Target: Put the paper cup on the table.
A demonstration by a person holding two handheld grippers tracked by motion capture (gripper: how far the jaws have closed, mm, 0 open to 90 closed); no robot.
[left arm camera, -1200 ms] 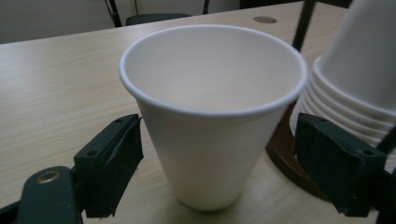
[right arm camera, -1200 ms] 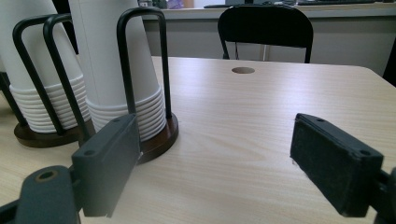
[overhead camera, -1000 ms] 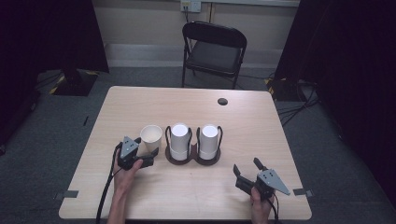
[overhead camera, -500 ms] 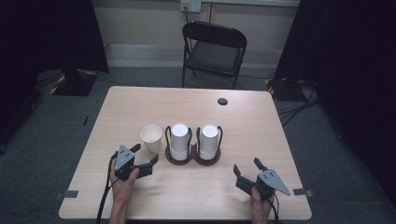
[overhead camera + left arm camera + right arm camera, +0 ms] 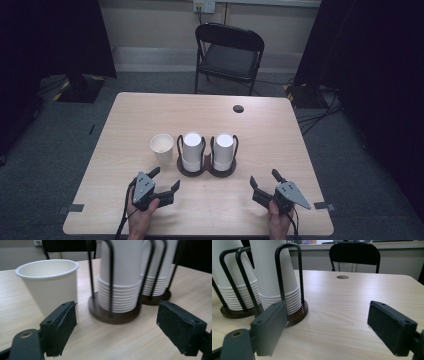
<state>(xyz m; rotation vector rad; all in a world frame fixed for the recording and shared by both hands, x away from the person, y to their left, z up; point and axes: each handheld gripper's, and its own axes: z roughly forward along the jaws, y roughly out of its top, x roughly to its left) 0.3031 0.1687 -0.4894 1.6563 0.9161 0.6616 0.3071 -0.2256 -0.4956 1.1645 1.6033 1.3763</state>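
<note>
1. Both pairs of jaws stand spread wide and grasp nothing: the left gripper (image 5: 163, 184) rests low at the near left of the desk, the right gripper (image 5: 265, 186) at the near right, each held in a hand.
2. The single white paper cup (image 5: 162, 146) stands upright, mouth up, on the light wooden desk (image 5: 280, 145), beyond the left gripper and apart from it (in the left gripper view the cup (image 5: 48, 285) rises just behind the left jaw pad, with bare desk between).
3. Just to the cup's right, close but not touching as far as can be told, stands a dark brown double-ring cup holder with black wire loops (image 5: 206, 170).
4. The holder carries two stacks of upside-down white paper cups: the left stack (image 5: 192, 150) and the right stack (image 5: 224, 150), side by side.
5. The right gripper view looks along the desk at the nearer stack (image 5: 277, 280) and the holder's base.
6. A small round dark hole (image 5: 238, 108) sits in the desk's far side.
7. Beyond the desk, a black folding chair (image 5: 229, 55) stands on the grey floor.
</note>
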